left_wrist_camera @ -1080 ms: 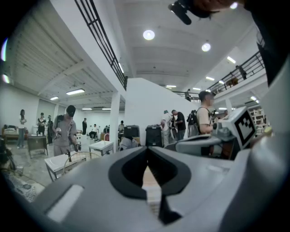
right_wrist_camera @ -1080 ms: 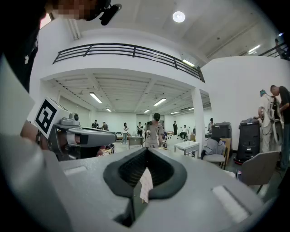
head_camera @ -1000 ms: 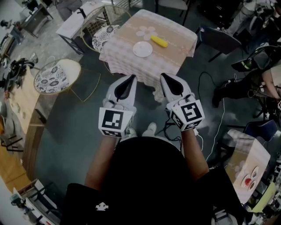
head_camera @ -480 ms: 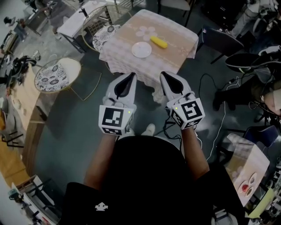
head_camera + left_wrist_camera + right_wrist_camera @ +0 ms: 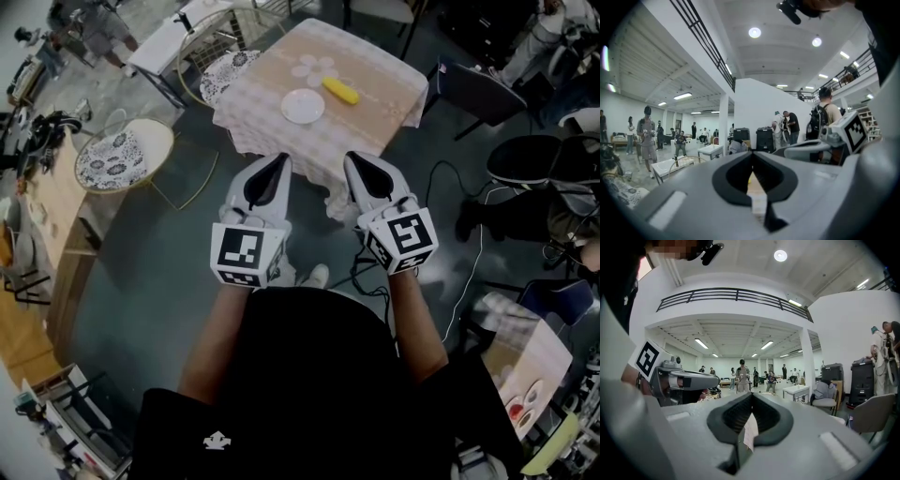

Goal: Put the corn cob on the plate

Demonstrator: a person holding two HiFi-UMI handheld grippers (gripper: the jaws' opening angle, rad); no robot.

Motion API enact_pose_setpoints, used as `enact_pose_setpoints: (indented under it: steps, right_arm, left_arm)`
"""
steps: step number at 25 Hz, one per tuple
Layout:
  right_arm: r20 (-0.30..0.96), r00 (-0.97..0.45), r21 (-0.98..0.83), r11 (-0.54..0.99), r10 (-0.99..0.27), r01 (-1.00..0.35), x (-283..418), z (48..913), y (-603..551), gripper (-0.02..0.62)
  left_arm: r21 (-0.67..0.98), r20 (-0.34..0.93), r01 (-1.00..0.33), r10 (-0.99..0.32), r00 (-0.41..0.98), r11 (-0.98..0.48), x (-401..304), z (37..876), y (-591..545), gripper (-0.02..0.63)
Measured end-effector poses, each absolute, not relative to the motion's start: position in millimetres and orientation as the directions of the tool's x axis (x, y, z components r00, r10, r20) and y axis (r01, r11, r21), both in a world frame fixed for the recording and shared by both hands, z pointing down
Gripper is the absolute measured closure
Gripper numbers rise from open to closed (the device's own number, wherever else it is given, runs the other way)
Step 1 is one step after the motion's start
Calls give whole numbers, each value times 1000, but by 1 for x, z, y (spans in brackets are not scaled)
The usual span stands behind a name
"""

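A yellow corn cob lies on a small table with a pale patterned cloth, just right of a white plate. Both sit well ahead of me in the head view. My left gripper and right gripper are held side by side short of the table's near edge, above the floor. Each is shut with nothing between its jaws. In the left gripper view the left gripper points level across the hall with its tips meeting; the right gripper looks the same in the right gripper view.
A round patterned stool stands at the left, a wire-frame chair behind the table's left corner. Dark chairs and cables lie to the right. A wooden counter runs along the left. People stand far off in the hall.
The table, plate and corn have shifted slightly in the head view as I move; both grippers keep their pose, shut and side by side.
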State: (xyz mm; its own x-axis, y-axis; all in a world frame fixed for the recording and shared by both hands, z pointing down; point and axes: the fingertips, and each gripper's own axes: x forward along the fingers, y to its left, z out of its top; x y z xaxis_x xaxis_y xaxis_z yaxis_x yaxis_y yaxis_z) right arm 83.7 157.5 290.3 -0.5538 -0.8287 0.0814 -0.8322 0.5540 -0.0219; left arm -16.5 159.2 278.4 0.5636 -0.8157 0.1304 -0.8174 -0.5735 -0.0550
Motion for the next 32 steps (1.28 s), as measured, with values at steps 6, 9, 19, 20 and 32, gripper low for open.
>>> enact_pose_setpoints:
  steps: [6,9,19,20,32]
  right_arm:
    - [120,-537,11,542,-835,-840,82,299,145,592]
    - [110,-545,-11,547,-831,-837,78,297,138,594]
    - [102,-541,-26,541,-835,-840,56,293,88,592]
    - [103,-538,-25,538,-837,-842,55,293,82,592]
    - [75,-505,-37,504,-860,-863,26,282,6,592]
  left_arm:
    - [-27,109,-826,-823,558,-563,-19,276,148,597]
    - [-47,112,-826,-825,554,-561,-23,278,141,597]
    - [-45,112,-819,-817,566,-573,-43,281,89,597]
    - [-42,111,-818,-816,567,-574,-45,281,82,597]
    - [-67,135,-766,-767,628,-639,-69,277,3,598]
